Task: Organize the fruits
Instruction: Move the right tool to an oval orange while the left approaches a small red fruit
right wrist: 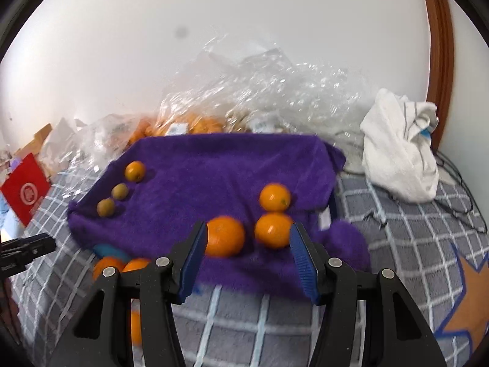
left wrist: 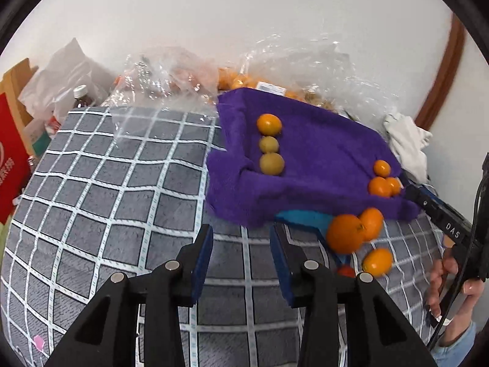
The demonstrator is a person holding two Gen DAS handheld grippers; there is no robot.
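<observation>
Fruit lies sorted in small groups on a fuzzy purple towel spread over a grey checked bedcover.

The left hand-held gripper hangs over bare bedcover just off the towel's near edge, its jaws apart with nothing between them. The right hand-held gripper hovers at the towel's near edge, jaws spread wide and empty, with two round oranges just beyond its blue pads and a third orange behind them. At the towel's far left corner a small orange citrus and two greenish-brown round fruits form a line. More loose oranges rest on the bedcover beside the towel's near left edge. Crumpled clear plastic bags holding more fruit lie behind the towel.
</observation>
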